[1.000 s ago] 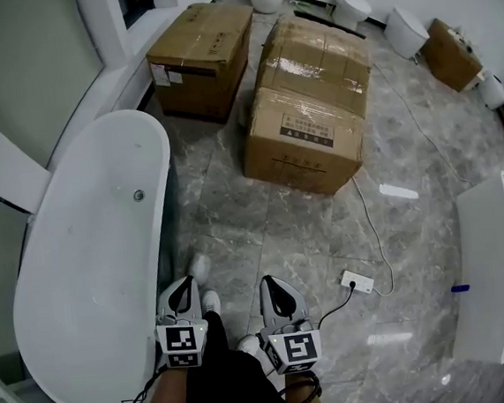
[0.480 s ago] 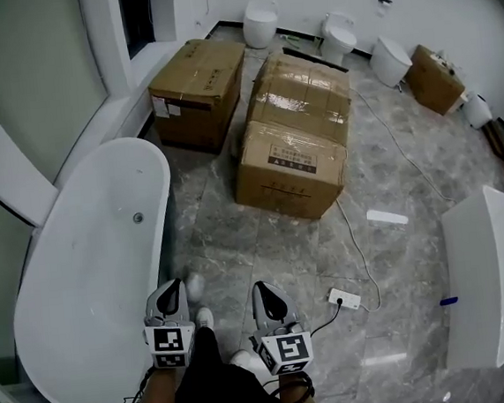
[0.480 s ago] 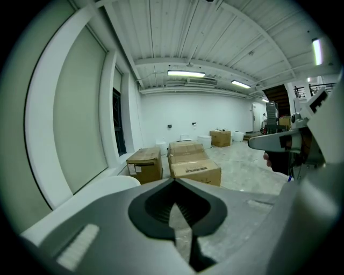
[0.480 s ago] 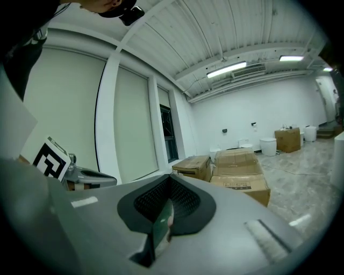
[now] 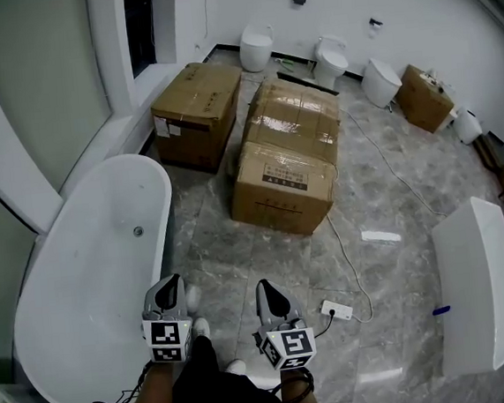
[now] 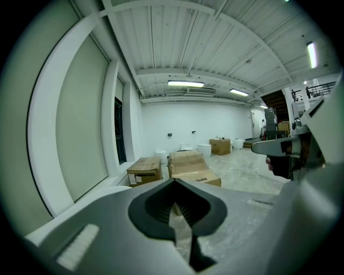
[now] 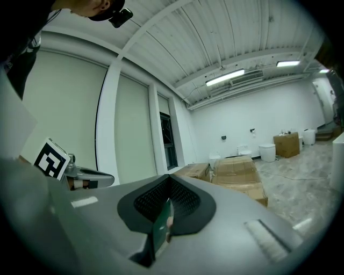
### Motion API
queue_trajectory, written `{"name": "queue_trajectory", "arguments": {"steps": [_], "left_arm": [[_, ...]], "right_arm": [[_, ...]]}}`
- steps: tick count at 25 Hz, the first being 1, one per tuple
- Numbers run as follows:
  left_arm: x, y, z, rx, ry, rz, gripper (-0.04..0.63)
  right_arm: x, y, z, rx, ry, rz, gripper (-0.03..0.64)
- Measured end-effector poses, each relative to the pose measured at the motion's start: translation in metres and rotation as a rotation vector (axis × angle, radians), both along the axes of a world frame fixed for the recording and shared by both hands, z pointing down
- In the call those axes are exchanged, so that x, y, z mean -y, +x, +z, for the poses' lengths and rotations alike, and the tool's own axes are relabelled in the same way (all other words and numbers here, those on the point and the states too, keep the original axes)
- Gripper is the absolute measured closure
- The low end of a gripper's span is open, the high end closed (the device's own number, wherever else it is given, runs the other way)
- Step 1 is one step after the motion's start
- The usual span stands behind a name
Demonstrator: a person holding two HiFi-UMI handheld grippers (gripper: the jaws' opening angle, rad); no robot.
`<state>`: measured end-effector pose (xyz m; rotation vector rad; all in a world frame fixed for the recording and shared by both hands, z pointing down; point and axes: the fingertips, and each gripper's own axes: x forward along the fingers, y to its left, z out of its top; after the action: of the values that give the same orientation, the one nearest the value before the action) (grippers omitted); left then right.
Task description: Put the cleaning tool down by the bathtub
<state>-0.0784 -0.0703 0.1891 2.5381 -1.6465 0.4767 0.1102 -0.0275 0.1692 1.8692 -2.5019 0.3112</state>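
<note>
The bathtub lies at left. By its rim the left gripper has its fingers pressed together, empty. A small white thing lies on the floor just beside the tub (the cleaning tool? too small to tell). The right gripper has its fingers closed too.

Nothing readable, honestly. The label on the middle cardboard box and the sticker on the upper-left box were too small.
</note>
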Motion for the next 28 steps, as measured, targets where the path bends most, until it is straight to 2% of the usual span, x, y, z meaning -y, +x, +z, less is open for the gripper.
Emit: {"name": "queue_trajectory", "arguments": {"steps": [10,15,20,28], "left_arm": [[-0.014,0.01,-0.044,-0.04,0.063,0.07,0.595],[-0.013,0.011,-0.062,-0.052,0.096,0.073,0.595],[-0.014,0.011,-0.075,-0.081,0.115,0.083,0.595],[-0.013,0.008,-0.091,-0.099,0.14,0.085,0.595]], "right_arm": [[-0.021,0.002,-0.026,-0.004,0.04,0.007,0.595],[-0.024,0.013,-0.047,-0.019,0.076,0.036,0.595],[-0.029,0.026,-0.059,-0.064,0.084,0.063,0.595],[-0.039,0.034,-0.07,-0.084,0.102,0.086,0.595]]}}
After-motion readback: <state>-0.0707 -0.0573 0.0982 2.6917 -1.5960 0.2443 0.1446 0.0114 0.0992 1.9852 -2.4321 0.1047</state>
